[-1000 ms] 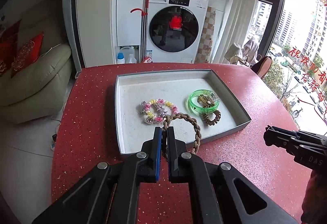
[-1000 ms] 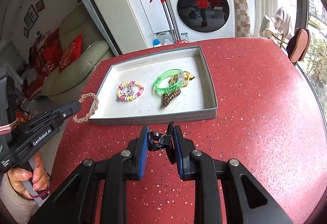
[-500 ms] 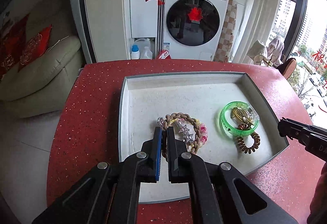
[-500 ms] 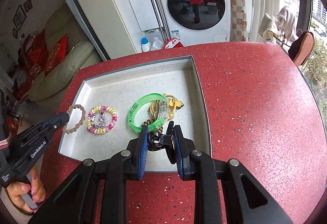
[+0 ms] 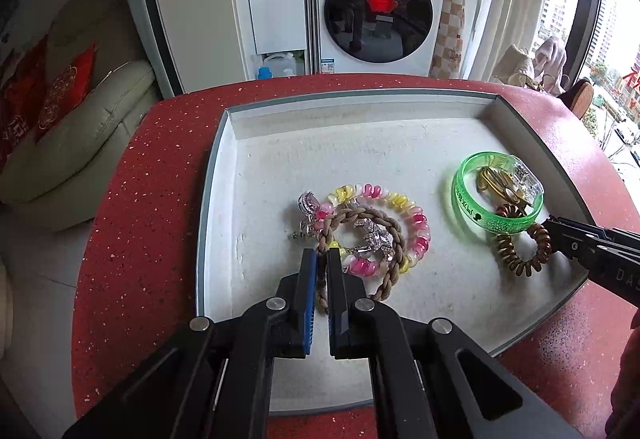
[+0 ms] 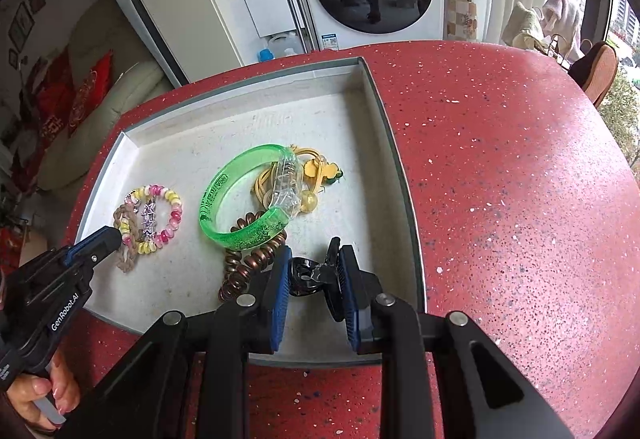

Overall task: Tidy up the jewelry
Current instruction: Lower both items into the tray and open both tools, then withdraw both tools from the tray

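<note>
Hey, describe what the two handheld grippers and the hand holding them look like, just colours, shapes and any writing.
Both are black, angular two-finger tools with silver pivot screws and blue ribbed pads lining the jaws. The left gripper carries white "GenRobot.AI" lettering on its side, and the hand on its handle is bare, with pale pink nails. The right gripper looks the same; white letters "DAS" show on its body. No cables are visible.

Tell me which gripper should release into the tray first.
Left, probably. The left gripper has the braided brown bracelet already lying across the pink and yellow bead bracelet in the tray. The right gripper holds the black hair clip seemingly just above the floor.
</note>
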Tool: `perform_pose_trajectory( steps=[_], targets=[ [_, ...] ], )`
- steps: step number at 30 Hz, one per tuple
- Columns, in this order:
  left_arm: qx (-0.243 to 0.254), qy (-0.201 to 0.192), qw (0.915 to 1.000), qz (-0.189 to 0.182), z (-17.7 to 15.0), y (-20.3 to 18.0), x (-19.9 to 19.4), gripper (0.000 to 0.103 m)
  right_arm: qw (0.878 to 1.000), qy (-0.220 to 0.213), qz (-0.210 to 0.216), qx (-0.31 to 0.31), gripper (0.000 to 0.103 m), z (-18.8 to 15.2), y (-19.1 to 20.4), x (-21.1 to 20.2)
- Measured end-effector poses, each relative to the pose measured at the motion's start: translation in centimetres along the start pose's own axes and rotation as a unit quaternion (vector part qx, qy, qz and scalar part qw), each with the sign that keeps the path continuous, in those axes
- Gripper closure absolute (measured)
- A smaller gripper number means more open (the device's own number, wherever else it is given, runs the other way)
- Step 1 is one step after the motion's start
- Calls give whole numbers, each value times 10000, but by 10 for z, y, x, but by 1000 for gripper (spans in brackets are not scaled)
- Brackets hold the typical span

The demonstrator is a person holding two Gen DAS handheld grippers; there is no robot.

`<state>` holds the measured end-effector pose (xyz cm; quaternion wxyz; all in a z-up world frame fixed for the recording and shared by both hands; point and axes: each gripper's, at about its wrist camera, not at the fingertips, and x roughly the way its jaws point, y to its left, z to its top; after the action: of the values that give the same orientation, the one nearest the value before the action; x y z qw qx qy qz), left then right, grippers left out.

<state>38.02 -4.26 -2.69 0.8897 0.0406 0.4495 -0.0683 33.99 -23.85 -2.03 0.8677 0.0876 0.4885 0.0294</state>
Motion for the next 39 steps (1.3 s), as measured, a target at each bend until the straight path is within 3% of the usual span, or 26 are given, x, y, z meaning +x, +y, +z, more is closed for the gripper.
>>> perform_pose_trajectory(
  steps=[5,10,18,29,39],
  targets=[
    [171,9,9998,120,-3,-6,3,80,9997,39,-127,-183,75,-2,6,1],
    [142,40,9999,86,-2,-7,0,80,10000,10,-51,-61,51,-2,6,-5],
    [-40,-275,9995,142,-4,-1,-18,80,9995,-229,190,135,45,-1,5,-25],
    [-40,-755,9967,300,-4,2,-45,80,9988,-376,274,156,45,-3,12,-37],
    [-200,-657,9973,264,-11,13,-53,80,9984,-524,210,36,42,-10,20,-52]
  ],
)
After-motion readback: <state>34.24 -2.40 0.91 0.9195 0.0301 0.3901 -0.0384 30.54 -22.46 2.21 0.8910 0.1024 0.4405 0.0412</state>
